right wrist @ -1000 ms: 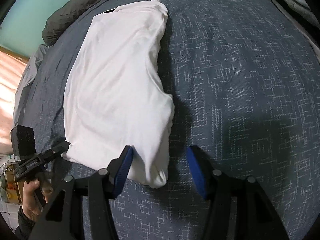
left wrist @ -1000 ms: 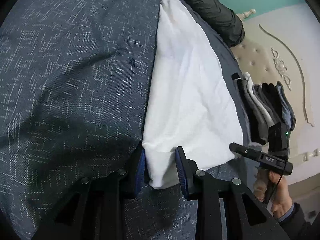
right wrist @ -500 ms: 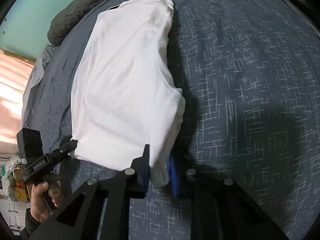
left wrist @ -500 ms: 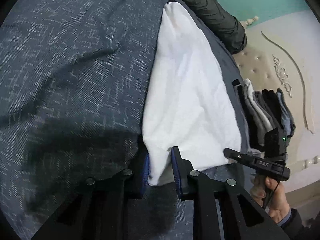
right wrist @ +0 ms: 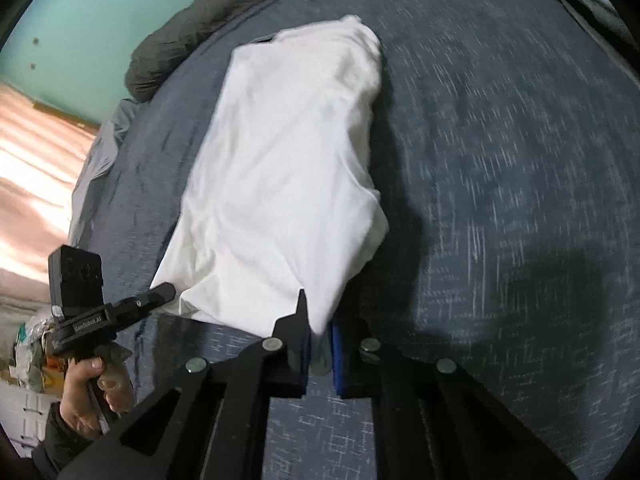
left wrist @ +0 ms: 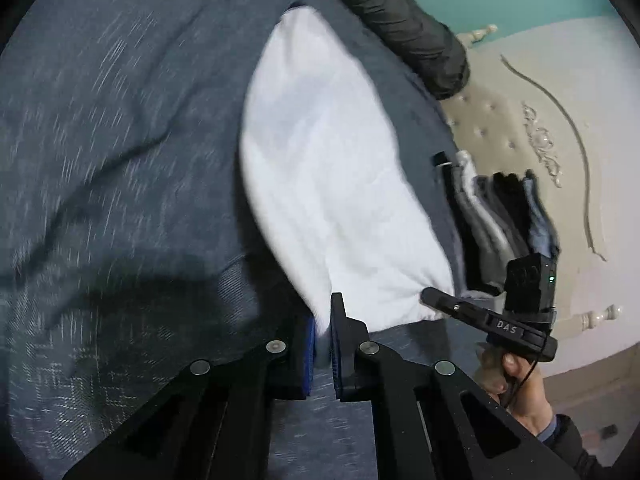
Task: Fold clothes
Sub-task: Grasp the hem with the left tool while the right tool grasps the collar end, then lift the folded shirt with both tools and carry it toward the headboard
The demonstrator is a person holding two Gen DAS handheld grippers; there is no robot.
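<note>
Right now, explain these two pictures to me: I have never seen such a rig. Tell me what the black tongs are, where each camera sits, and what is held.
No robot here: a person holds one hand-squeezed two-finger gripper in each hand, each with a fisheye camera looking along its fingers. The left gripper and the right gripper are both shut on the near corners of a white garment, which lies lengthwise on a dark blue bedspread. Each view also shows the other gripper and the hand holding it. The left view shows a stack of folded clothes by the headboard.

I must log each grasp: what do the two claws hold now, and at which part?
Both hold the white garment: the left claw pinches its near left corner, the right claw its near right corner.
</note>
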